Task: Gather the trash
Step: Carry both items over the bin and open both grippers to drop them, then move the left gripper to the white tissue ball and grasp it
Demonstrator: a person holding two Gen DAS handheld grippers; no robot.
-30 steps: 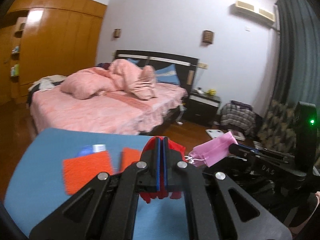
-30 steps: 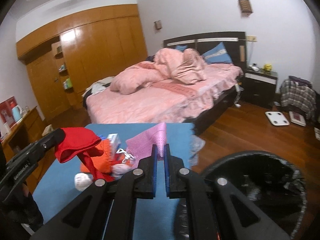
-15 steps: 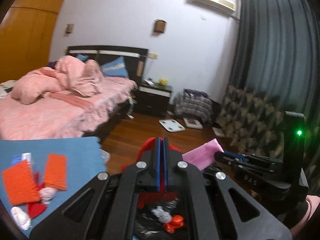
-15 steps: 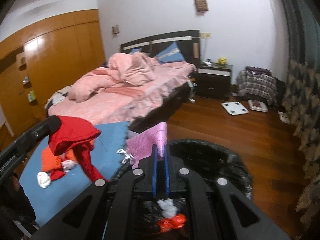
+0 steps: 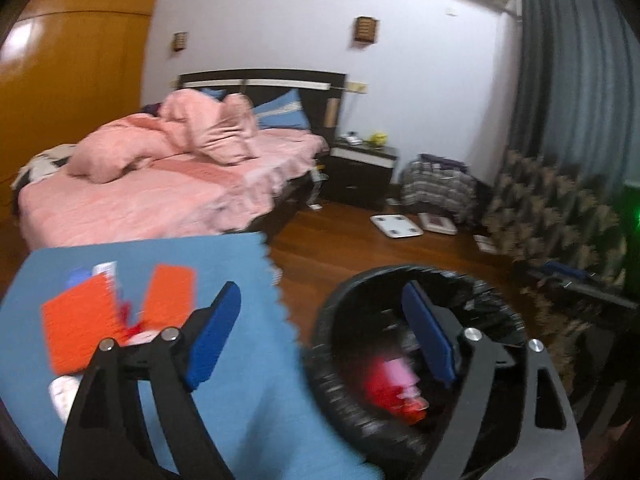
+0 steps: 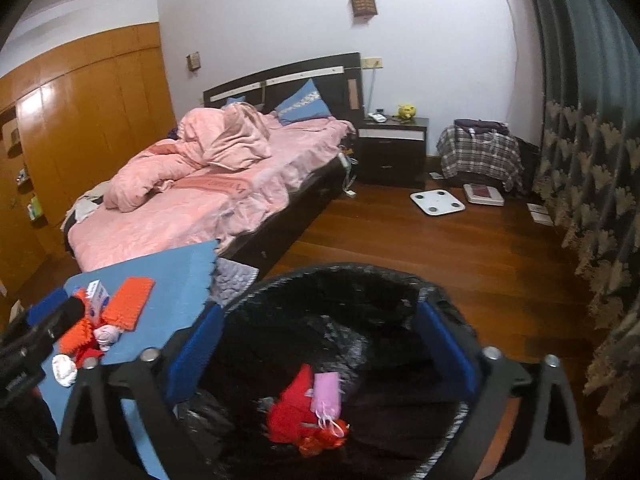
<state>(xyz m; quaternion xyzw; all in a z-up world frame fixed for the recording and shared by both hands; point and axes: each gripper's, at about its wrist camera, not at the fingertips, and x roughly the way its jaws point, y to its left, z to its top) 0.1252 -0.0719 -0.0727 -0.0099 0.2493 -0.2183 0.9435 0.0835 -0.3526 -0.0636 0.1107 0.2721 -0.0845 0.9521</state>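
A black-lined trash bin point(image 6: 352, 280) stands on the floor beside a blue table point(image 6: 180, 276). A red cloth point(image 6: 294, 404) and a pink pouch point(image 6: 327, 394) lie inside it; they also show in the left wrist view as the red cloth point(image 5: 384, 388) and pouch point(image 5: 402, 374). My right gripper point(image 6: 320, 344) is open and empty above the bin. My left gripper point(image 5: 324, 332) is open and empty over the bin's left rim point(image 5: 320, 344). Orange pads point(image 5: 80, 320), a small box point(image 6: 98, 294) and white scraps point(image 6: 64, 368) lie on the table.
A bed with pink bedding point(image 6: 208, 184) stands behind the table. A dark nightstand point(image 6: 394, 152), a plaid bag point(image 6: 478, 152) and a white scale point(image 6: 438, 202) are at the back on the wood floor. Curtains point(image 6: 588, 160) hang on the right.
Both grippers swung from the table to over the bin and opened. The red cloth left the left gripper and the pink pouch left the right; both now lie in the bin.
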